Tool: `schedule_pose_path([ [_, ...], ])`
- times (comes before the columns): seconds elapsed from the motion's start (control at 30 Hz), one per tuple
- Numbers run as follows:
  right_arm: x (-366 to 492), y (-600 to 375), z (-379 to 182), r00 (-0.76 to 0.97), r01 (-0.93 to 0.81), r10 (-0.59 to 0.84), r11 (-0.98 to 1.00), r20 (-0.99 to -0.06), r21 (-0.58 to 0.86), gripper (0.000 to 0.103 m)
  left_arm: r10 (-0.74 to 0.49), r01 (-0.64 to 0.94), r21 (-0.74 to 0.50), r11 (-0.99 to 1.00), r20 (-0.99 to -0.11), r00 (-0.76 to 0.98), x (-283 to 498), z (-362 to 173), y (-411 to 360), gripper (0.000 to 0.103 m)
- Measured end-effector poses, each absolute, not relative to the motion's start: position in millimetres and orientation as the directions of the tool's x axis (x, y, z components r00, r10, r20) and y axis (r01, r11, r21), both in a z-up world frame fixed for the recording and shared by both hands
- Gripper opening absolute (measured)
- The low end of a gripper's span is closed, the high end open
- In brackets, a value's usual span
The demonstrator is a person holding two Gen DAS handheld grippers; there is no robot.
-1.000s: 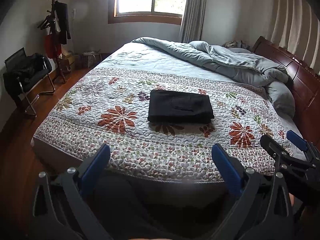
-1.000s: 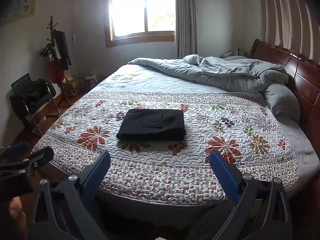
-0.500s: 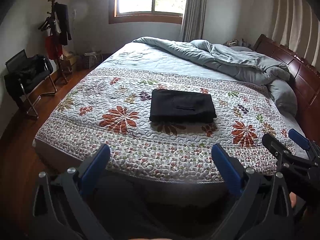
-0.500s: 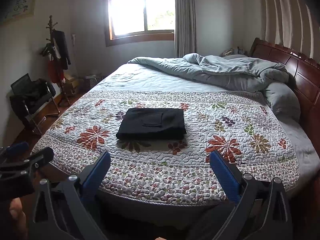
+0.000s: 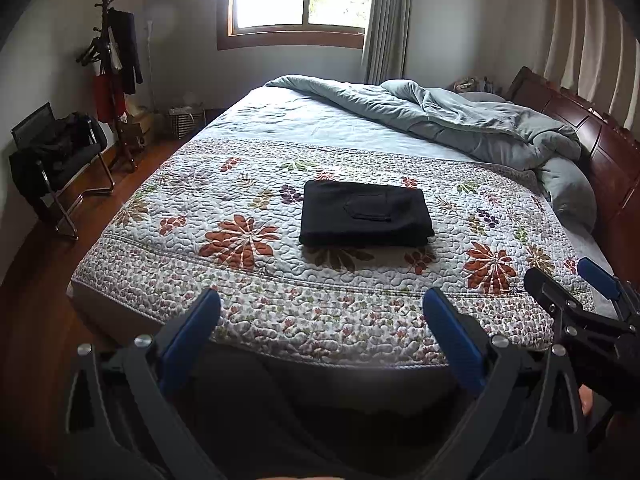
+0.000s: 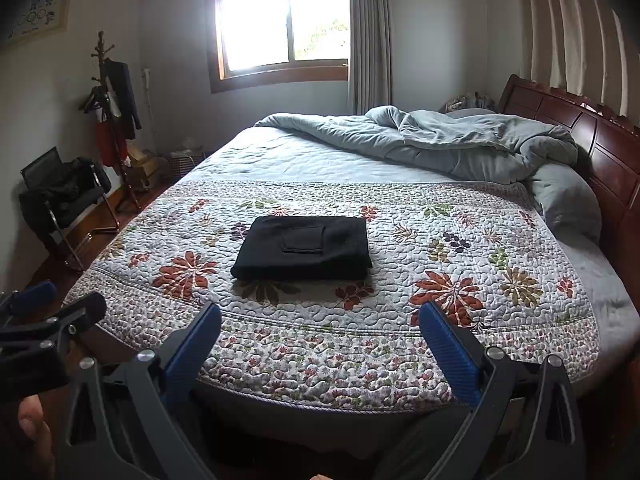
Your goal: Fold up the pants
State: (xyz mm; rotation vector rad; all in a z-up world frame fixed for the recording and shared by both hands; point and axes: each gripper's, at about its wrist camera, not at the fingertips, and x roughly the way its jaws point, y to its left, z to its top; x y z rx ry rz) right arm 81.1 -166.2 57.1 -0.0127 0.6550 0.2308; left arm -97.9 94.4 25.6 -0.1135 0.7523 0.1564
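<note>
Left wrist view: we see folded pants (image 5: 366,214) unmoved on the bed (image 5: 280,304) at 12 o'clock; left tongs (image 5: 320,312) and right tongs (image 6: 320,322) stay wide, empty.

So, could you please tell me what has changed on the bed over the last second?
Almost nothing. The left view has drifted very slightly; nothing was grasped or released. The folded black pants lie as before on the floral quilt, and the left hand-held gripper and right hand-held gripper stay open, short of the bed.
</note>
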Motion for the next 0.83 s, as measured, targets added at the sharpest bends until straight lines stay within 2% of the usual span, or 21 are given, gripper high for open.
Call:
schedule_pose_path([
  [0.83, 80.6, -167.6, 56.3, 0.774, -0.226, 0.215, 0.972, -0.596, 0.057, 0.099, 0.132, -0.204, -0.028, 0.979, -0.675, 0.726, -104.5, 34.1, 95.0, 0.100],
])
